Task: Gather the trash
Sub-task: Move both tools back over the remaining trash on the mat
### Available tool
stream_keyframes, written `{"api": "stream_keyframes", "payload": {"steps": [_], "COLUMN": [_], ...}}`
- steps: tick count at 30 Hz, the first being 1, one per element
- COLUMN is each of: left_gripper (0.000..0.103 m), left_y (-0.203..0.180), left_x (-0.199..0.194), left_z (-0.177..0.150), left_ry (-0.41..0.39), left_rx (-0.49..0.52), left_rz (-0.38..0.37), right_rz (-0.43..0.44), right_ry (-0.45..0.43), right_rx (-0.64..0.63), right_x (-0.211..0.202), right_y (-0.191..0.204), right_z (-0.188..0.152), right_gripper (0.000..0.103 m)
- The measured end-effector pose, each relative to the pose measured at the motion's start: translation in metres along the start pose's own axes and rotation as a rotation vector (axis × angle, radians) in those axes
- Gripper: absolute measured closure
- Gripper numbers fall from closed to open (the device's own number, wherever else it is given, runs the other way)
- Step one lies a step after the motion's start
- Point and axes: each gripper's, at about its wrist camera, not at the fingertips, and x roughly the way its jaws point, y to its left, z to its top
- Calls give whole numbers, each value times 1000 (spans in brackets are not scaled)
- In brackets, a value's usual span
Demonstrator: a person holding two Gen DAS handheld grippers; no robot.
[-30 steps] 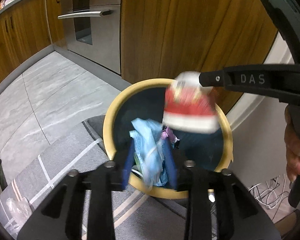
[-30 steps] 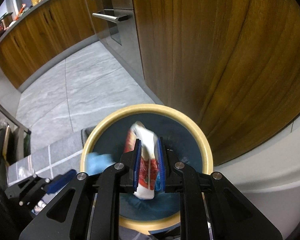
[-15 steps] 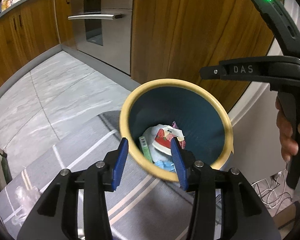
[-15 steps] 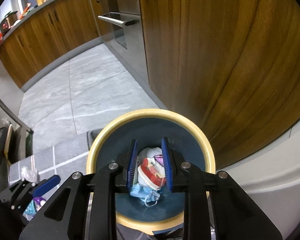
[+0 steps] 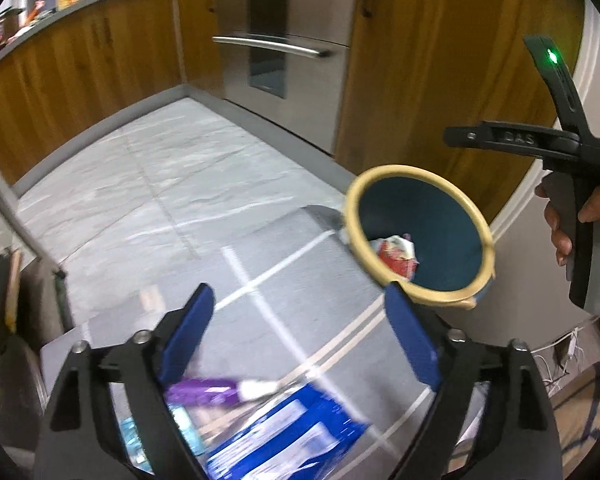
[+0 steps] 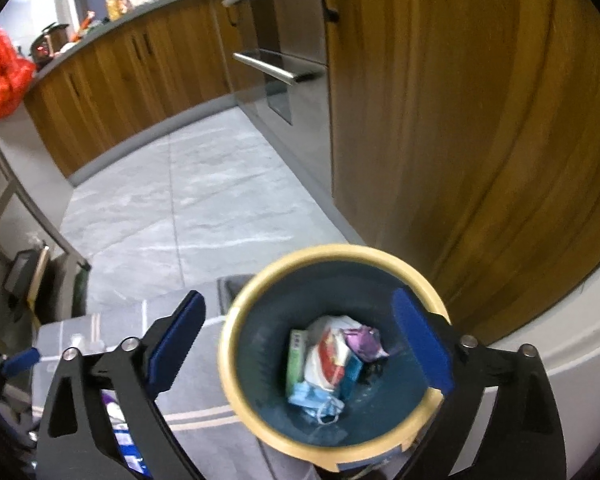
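A blue bin with a yellow rim [image 6: 236, 396] stands on a grey rug by a wooden cabinet; it also shows in the left wrist view [image 5: 364, 256]. Inside lie a red-and-white wrapper [image 6: 326, 356], a blue face mask [image 6: 316, 398], a green packet [image 6: 296, 356] and a purple wrapper [image 6: 362, 340]. My right gripper [image 6: 300, 340] is open and empty above the bin. My left gripper [image 5: 300, 340] is open and empty over the rug, above a purple wrapper [image 5: 204, 394] and a blue packet [image 5: 284, 436].
The grey rug [image 5: 284, 292] with white stripes lies on a grey tiled floor [image 5: 172, 176]. Wooden cabinets [image 6: 440, 100] and a steel oven [image 5: 284, 40] stand behind. Cables [image 5: 560, 344] lie at the right. The right gripper's handle [image 5: 580, 208] shows in a hand.
Both grippers dropped their trash into the bin and opened wide. My left gripper has swung left and back from the bin, over more trash on the rug. The right has risen a little.
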Motion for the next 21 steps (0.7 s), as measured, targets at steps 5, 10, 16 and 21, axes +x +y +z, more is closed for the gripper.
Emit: {"api": "stream_keyframes", "payload": {"steps": [5, 10, 16, 21], "left_gripper": [6, 6, 6, 6], "left_y": [43, 76, 119, 144], "left_x": [-24, -36, -45, -34], "left_z": [-16, -38, -62, -84], "left_ry": [-32, -33, -2, 68], "left_rx": [-112, -152, -190, -189], "left_rz": [67, 133, 193, 249], "right_rz": [-11, 25, 51, 90], "right_ry": [-14, -11, 30, 86], "right_rx": [-53, -87, -117, -114], "right_x": [-7, -15, -12, 0], "right_y": [22, 53, 91, 125], "right_z": [-3, -12, -23, -29], "right_gripper": [5, 5, 5, 5]}}
